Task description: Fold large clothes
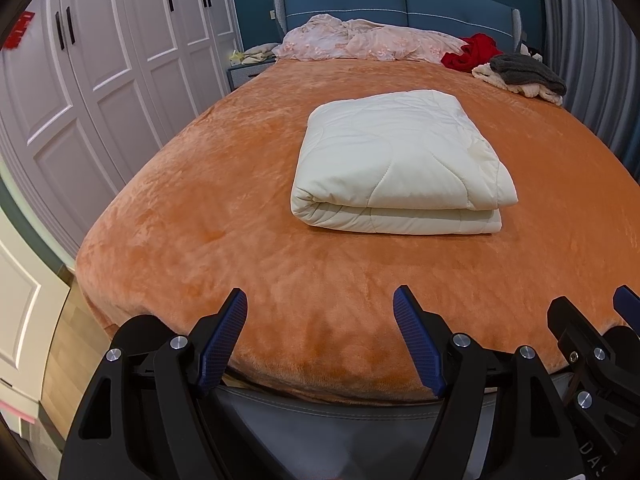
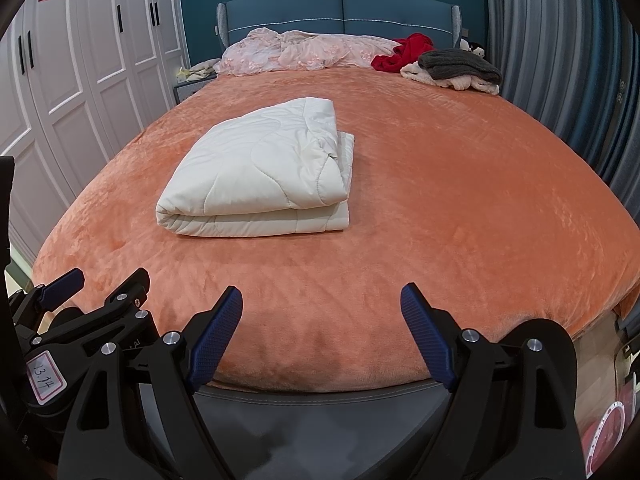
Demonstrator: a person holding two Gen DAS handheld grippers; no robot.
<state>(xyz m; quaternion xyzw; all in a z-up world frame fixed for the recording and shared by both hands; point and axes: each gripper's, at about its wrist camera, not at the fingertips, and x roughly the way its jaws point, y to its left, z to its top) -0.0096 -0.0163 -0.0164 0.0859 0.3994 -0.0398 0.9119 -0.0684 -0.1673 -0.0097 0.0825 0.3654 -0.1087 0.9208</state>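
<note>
A cream quilted comforter [image 1: 400, 164] [image 2: 260, 176] lies folded into a thick rectangle in the middle of the bed, on the orange plush blanket [image 1: 240, 240] [image 2: 460, 220]. My left gripper [image 1: 320, 300] hangs open above the foot of the bed, well short of the comforter, with nothing between its blue pads. My right gripper [image 2: 322, 298] also stands open and empty over the foot edge, to the right of the left one. In the left wrist view the right gripper [image 1: 592, 312] shows at the right edge; in the right wrist view the left gripper [image 2: 108, 280] shows at the lower left.
At the blue headboard [image 1: 400, 0] lie a crumpled pink quilt [image 1: 368, 40], a red garment [image 1: 472, 54] and a grey and cream pile [image 1: 524, 74]. White wardrobe doors [image 1: 100, 60] line the left side, grey curtains [image 2: 560, 60] the right. A grey padded bed frame [image 2: 320, 400] runs under the grippers.
</note>
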